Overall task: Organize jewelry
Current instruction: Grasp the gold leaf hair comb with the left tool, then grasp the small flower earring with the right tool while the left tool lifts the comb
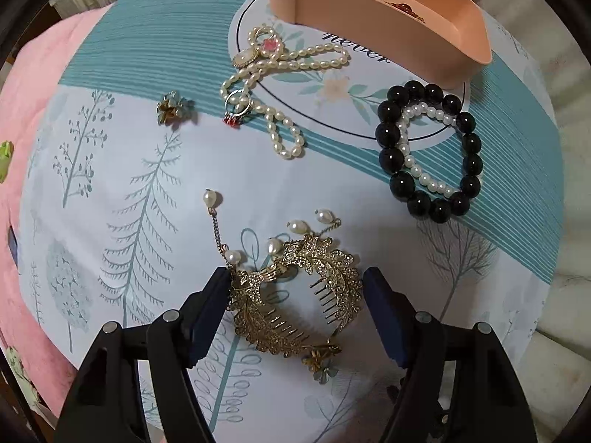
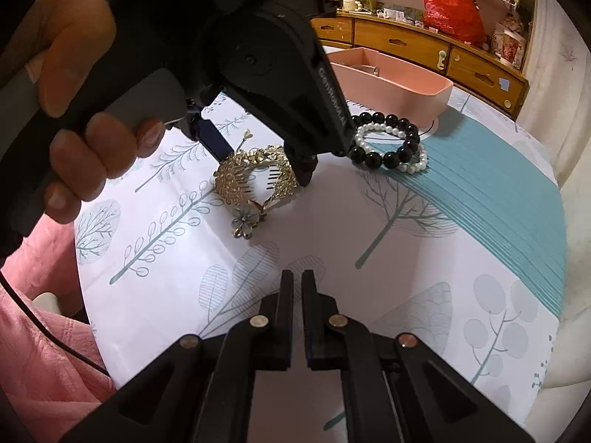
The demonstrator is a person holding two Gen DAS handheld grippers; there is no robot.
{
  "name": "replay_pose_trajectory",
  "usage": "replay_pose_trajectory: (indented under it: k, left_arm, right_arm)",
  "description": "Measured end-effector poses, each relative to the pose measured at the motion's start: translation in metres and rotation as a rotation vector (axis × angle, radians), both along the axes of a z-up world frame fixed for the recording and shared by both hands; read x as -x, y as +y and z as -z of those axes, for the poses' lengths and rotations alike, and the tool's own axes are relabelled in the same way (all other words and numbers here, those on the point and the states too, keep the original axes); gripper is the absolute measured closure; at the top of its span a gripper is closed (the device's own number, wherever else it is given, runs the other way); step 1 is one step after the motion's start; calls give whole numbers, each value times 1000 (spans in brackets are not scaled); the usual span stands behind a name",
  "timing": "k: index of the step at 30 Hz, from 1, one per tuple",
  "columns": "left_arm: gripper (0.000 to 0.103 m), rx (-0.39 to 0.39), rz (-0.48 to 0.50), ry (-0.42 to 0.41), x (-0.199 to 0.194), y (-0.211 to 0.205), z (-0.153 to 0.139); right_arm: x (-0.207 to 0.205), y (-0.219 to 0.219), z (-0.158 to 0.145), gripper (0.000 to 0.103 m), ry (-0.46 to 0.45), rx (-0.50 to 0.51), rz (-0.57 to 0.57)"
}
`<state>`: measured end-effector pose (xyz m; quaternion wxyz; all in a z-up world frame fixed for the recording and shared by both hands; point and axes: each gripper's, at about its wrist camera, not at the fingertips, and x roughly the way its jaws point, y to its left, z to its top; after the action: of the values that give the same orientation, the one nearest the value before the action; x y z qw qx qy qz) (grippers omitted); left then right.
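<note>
Left claw (image 1: 295, 306) straddles gold hair comb (image 1: 295, 295) on surface (image 1: 110, 184), jaws apart, ungripped; right claw (image 2: 297, 288) clenched empty. Pearl necklace (image 1: 273, 85), bead bracelets (image 1: 430, 151) still outside pink box (image 1: 388, 26).

1. Left gripper (image 1: 295, 295): matte black linkage arms with round silver pivot pins; dark blue finger pads (image 1: 210, 313).
2. Right gripper (image 2: 297, 284): identical black arms, four silver pins (two per side).
3. Left gripper housing, above the gold hair comb (image 2: 255, 179): black shell, white lettering along one edge (illegible), grey handle.
4. Hand (image 2: 77, 147) on that handle; thin black cable nearby.
</note>
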<state>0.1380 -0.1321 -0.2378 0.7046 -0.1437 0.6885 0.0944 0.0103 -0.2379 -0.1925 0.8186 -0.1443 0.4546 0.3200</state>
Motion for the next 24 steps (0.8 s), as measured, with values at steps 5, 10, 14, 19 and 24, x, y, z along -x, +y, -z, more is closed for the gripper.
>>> replay_pose_trajectory:
  k: [5, 10, 14, 19, 24]
  left_arm:
    - [32, 28, 4, -13, 16, 17, -17]
    - [32, 38, 16, -63, 22, 32, -37]
    - [32, 57, 23, -81, 23, 48, -47]
    - [32, 75, 70, -106, 21, 64, -60]
    - [32, 109, 137, -124, 15, 81, -89]
  right_arm:
    - [-7, -1, -9, 99, 4, -19, 39]
    - [-14, 10, -7, 90, 48, -49, 36]
    - [-12, 29, -2, 47, 53, -66, 3]
    - [-7, 56, 11, 48, 46, -16, -33]
    - [-6, 70, 11, 86, 9, 26, 11]
